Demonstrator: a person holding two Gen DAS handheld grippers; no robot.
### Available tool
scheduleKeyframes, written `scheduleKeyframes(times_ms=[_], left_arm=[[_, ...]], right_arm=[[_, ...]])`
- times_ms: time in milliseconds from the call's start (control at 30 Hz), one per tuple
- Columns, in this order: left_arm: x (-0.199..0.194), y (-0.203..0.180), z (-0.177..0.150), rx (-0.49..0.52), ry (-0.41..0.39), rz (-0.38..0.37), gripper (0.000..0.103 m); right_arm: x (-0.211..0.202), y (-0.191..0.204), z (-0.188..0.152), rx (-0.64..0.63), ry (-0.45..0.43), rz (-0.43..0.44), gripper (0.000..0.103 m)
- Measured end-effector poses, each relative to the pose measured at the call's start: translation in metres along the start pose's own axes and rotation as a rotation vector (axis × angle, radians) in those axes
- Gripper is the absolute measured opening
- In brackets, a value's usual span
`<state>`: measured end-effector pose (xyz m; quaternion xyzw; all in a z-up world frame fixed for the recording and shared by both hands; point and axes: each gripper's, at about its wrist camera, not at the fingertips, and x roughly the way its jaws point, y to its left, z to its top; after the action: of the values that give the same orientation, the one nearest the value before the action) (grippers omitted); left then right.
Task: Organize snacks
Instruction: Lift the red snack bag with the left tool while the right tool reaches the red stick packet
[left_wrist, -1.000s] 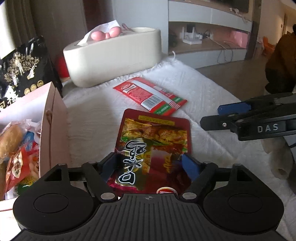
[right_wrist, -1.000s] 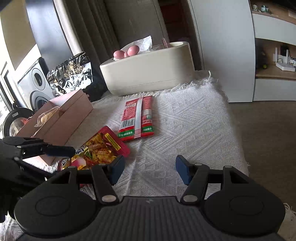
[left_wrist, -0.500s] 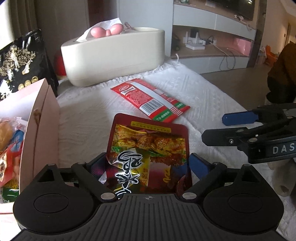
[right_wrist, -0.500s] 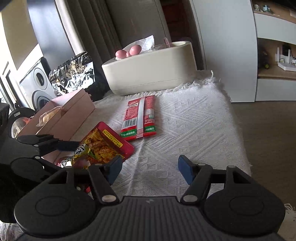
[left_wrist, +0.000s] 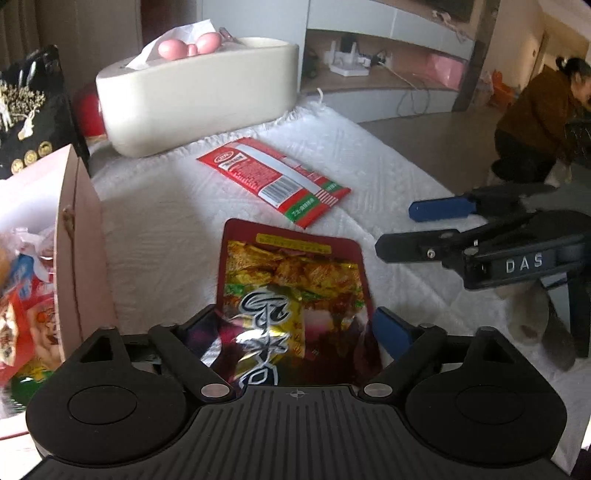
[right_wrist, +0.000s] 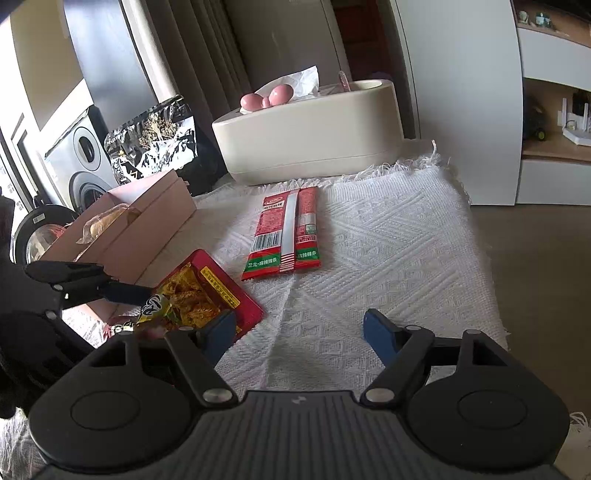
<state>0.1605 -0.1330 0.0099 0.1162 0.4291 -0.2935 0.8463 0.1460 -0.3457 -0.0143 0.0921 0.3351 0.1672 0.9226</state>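
Item: glossy dark-red foil snack pouch (left_wrist: 295, 295), laid on white woven cloth (left_wrist: 166, 229) beside pink cardboard box (left_wrist: 79, 254) | Left gripper (left_wrist: 291, 332): jaws spread, just narrowed, astride pouch, grip not confirmed | Right gripper (right_wrist: 299, 332): jaws just widened, nothing between | Handling: judged light, crinkly, slippery; best pinched at flat sealed edge.

You have a white woven cloth (right_wrist: 399, 243) spread over the surface. On it lie a red-green packet (right_wrist: 286, 234), a dark-red pouch (left_wrist: 295, 288), a pink box (right_wrist: 147, 221) at its left edge and a cream tissue holder (right_wrist: 310, 129) at its far edge.
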Motion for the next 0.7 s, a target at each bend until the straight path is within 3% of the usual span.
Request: scheduleKeyframes(times_ms=[100,300,367,467,600,700], left_arm=[[0.003,-0.01,-0.005,0.07,-0.001,0.032,0.097],[0.007,-0.01,-0.007,0.062,-0.029,0.028,0.1],[0.007,-0.011,-0.009,0.061,-0.049,0.033,0.099],[0.003,-0.006,-0.01,0.027,-0.066,0.02,0.096],[-0.006,0.009,-0.006,-0.067,-0.106,0.004,0.079],[-0.009,0.005,-0.007,-0.055,-0.102,0.011,0.079]], right_arm=[[0.0,-0.001,0.0,-0.001,0.0,-0.001,0.077],[0.0,0.0,0.0,-0.002,0.001,0.002,0.078],[0.002,0.002,0.001,-0.017,0.01,0.014,0.085],[0.004,0.006,0.002,-0.046,0.029,0.019,0.088],[0.005,0.008,0.003,-0.095,0.056,0.032,0.09],[0.006,0.008,0.008,-0.099,0.081,0.04,0.091]])
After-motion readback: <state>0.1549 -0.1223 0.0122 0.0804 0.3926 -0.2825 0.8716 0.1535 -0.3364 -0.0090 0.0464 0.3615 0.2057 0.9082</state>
